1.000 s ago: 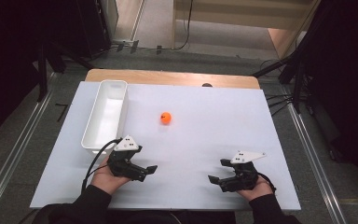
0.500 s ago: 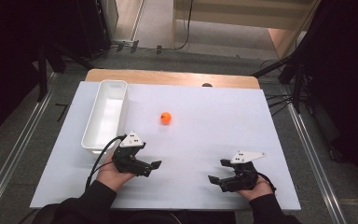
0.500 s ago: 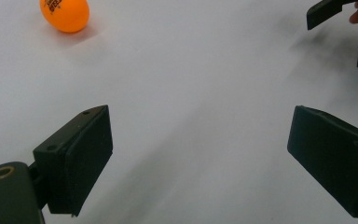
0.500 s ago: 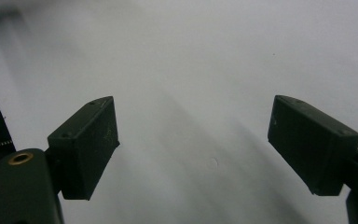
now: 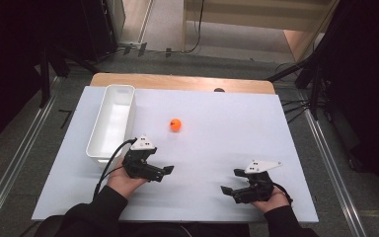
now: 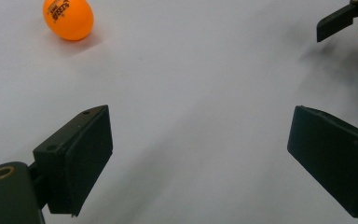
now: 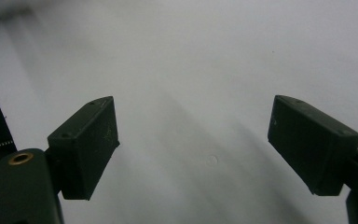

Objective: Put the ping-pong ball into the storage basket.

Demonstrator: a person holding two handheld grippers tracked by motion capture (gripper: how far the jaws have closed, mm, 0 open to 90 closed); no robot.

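An orange ping-pong ball (image 5: 175,124) rests on the white table top (image 5: 217,128), a little left of the middle. In the left gripper view the ball (image 6: 68,18) lies far ahead at the upper left. My left gripper (image 5: 165,173) sits nearer the front, below and left of the ball, with its jaws pointing right. It is open (image 6: 200,116) with only bare table between the jaws. My right gripper (image 5: 230,181) rests near the front right with its jaws pointing left. It is also open (image 7: 193,105) and holds nothing.
A long white bin (image 5: 120,87) stands along the left side of the table, just beyond the left hand, and looks empty. A wooden strip (image 5: 177,81) borders the far edge. One jaw of the right gripper (image 6: 338,21) appears at the top right of the left gripper view.
The left gripper has edged slightly forward and to the right, toward the ball. The right gripper and the ball have stayed where they were.
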